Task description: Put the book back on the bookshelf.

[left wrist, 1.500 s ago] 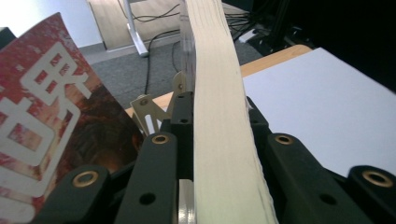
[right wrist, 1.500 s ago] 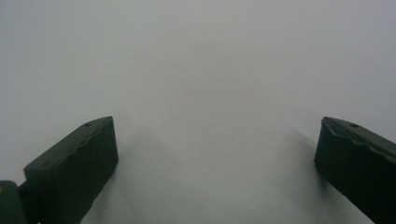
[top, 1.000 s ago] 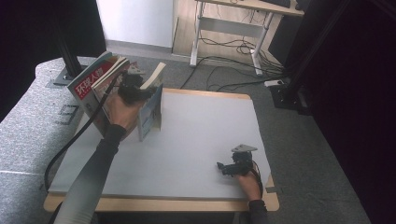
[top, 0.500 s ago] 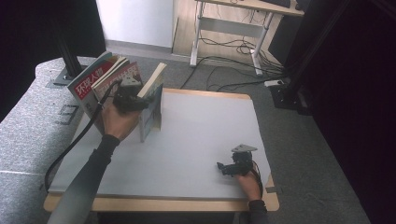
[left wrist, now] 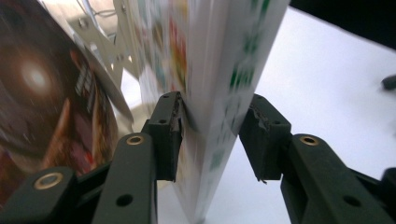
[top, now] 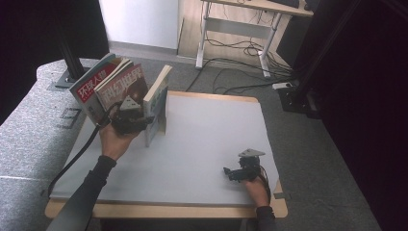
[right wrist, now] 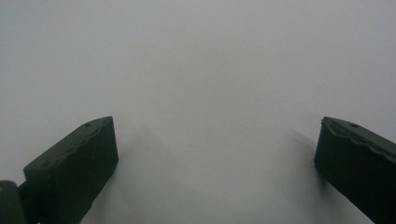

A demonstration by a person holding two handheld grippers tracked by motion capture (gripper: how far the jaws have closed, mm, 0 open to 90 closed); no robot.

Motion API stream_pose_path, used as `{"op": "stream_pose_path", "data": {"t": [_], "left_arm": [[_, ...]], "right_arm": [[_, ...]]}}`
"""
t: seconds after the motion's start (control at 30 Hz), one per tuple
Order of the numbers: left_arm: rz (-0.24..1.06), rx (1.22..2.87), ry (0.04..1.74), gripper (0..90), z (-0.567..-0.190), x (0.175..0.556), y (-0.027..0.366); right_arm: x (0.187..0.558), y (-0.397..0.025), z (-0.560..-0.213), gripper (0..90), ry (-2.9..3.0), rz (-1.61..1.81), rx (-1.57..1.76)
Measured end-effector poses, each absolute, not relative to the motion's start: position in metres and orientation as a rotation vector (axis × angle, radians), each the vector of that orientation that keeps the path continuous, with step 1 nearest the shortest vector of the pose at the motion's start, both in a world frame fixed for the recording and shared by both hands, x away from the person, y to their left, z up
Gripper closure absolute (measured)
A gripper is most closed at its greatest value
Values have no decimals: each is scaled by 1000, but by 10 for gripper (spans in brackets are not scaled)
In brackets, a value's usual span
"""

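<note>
A thin white-covered book (top: 156, 103) stands on edge at the table's left, leaning slightly against two magazines (top: 120, 86). My left gripper (top: 145, 120) is open and straddles this book (left wrist: 210, 70). The left pad (left wrist: 173, 126) touches the cover, and a narrow gap shows by the right pad (left wrist: 257, 135). My right gripper (top: 227, 172) rests open near the table's front right corner. Nothing but bare white tabletop lies between its jaws (right wrist: 217, 140).
A red magazine (top: 89, 89) and a dark-covered one (left wrist: 42, 102) lean on a metal bookend (left wrist: 107, 51) at the left edge. The white table top (top: 207, 130) stretches right. Desk legs and cables (top: 231, 53) lie on the floor beyond.
My left hand and gripper have drawn back toward the table's front. The book has kept its place on edge. The right gripper has not moved.
</note>
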State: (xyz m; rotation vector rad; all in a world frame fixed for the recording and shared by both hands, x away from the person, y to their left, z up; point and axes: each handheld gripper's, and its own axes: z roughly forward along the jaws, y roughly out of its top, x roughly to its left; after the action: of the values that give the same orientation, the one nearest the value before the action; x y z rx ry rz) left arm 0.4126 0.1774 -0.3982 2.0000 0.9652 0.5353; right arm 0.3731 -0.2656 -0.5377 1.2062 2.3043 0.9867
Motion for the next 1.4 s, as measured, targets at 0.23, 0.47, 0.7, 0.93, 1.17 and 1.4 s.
{"op": "stream_pose_path", "data": {"t": [0.23, 0.47, 0.7, 0.93, 1.17, 1.4], "left_arm": [[545, 2025, 970, 657, -413, 409, 176], [577, 2018, 966, 674, -413, 412, 166], [574, 2022, 957, 668, -413, 421, 155], [600, 2032, 949, 661, -414, 420, 152], [554, 2039, 934, 604, -418, 420, 148], [546, 2033, 925, 550, -418, 418, 147]], "right_arm": [[373, -266, -538, 0, 2305, 985, 1204], [373, -266, -538, 0, 2305, 987, 1205], [373, -266, -538, 0, 2306, 987, 1203], [373, -266, -538, 0, 2306, 987, 1203], [373, -266, -538, 0, 2305, 987, 1203], [373, -266, -538, 0, 2305, 987, 1206]]}}
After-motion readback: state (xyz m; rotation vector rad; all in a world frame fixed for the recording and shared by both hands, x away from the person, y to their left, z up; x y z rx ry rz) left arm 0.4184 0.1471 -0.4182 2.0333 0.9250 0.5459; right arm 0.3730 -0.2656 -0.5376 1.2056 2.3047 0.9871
